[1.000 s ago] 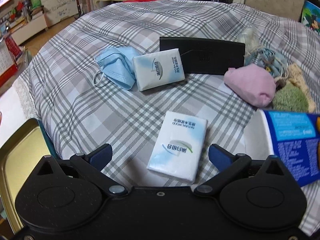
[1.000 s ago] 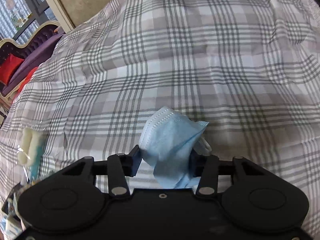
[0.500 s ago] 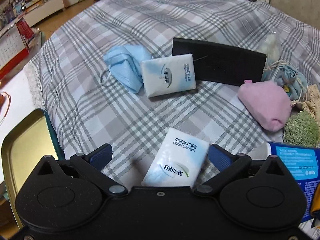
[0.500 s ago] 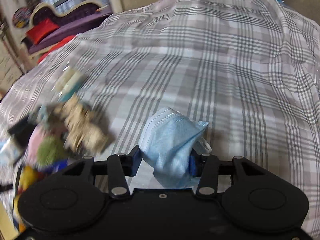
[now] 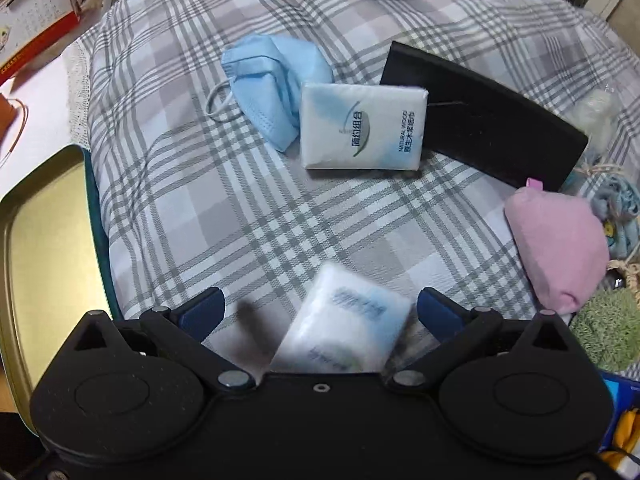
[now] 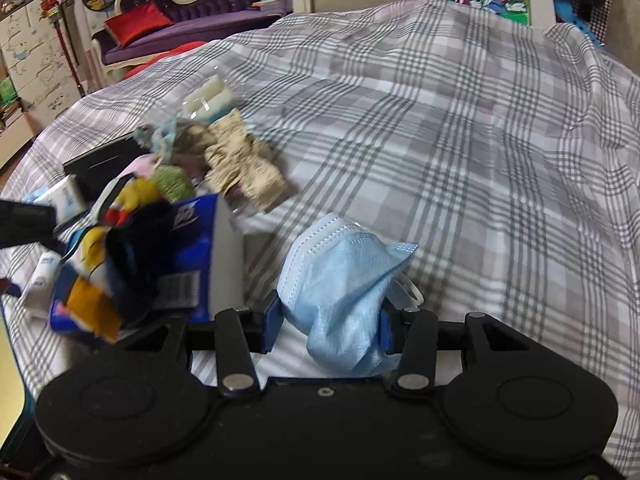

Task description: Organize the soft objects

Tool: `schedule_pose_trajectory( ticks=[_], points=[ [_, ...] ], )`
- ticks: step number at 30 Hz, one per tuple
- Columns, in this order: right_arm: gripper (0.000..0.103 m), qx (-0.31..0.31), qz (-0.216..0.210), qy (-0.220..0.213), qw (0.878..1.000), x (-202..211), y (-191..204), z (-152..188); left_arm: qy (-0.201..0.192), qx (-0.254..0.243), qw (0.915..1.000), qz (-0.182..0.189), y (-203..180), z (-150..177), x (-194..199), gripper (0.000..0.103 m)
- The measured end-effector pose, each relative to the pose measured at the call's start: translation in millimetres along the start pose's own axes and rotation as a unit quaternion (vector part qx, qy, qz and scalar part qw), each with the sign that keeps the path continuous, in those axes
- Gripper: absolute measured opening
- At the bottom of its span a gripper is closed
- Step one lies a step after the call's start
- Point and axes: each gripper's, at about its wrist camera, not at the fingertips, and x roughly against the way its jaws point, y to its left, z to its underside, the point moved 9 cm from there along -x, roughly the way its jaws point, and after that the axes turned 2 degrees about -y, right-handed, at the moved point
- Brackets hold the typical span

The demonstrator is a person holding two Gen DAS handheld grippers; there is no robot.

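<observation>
My left gripper (image 5: 320, 308) is open over the plaid bedspread, its blue fingertips either side of a blurred white tissue pack (image 5: 346, 328) without touching it. Farther off lie a second tissue pack (image 5: 362, 126) and a blue face mask (image 5: 272, 84) beside it. A pink pouch (image 5: 560, 248) lies at right. My right gripper (image 6: 328, 320) is shut on another blue face mask (image 6: 340, 280), held above the bedspread.
A black flat case (image 5: 488, 120) lies behind the second tissue pack. A gold tin tray (image 5: 44, 264) sits at the bed's left edge. A green fuzzy item (image 5: 608, 328), a blue package (image 6: 188, 248), a beige knit item (image 6: 244, 164) and a colourful toy (image 6: 116, 248) crowd the right side.
The left gripper has moved forward and lower, so the near tissue pack now lies between its fingers. The right gripper has swung left with the mask, bringing the pile into view.
</observation>
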Motion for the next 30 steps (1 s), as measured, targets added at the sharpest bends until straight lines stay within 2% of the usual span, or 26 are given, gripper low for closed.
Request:
schedule_pose_trajectory(
  ticks=[4,9,12,14,16,20,30],
  points=[
    [0.045,0.001,-0.014,0.015,1.0,4.6,6.5,8.3,0.026,-0.036,0.9989,0.013,-4.6,12.5,-10.9,0.099],
    [0.045,0.004,-0.013,0.041,0.999,8.3,11.1,17.8,0.026,-0.041,0.9985,0.026,1.8,25.4,-13.7,0.098],
    [0.045,0.006,-0.014,0.047,0.999,12.6,13.3,21.8,0.017,-0.053,0.9977,0.038,3.6,28.9,-9.0,0.081],
    [0.045,0.006,-0.011,0.047,0.999,16.8,14.7,24.0,0.013,-0.064,0.9968,0.045,3.4,29.4,-2.0,0.059],
    [0.045,0.007,-0.012,0.046,0.999,21.1,16.0,25.0,0.019,-0.066,0.9961,0.056,4.7,31.8,3.1,0.053],
    [0.046,0.005,-0.011,0.051,0.999,28.5,19.4,26.3,0.027,-0.068,0.995,0.068,9.5,42.4,9.3,0.051],
    [0.046,0.024,-0.022,0.055,0.998,48.2,41.4,32.6,0.013,-0.117,0.9896,0.083,21.8,83.7,38.8,0.051]
  ],
)
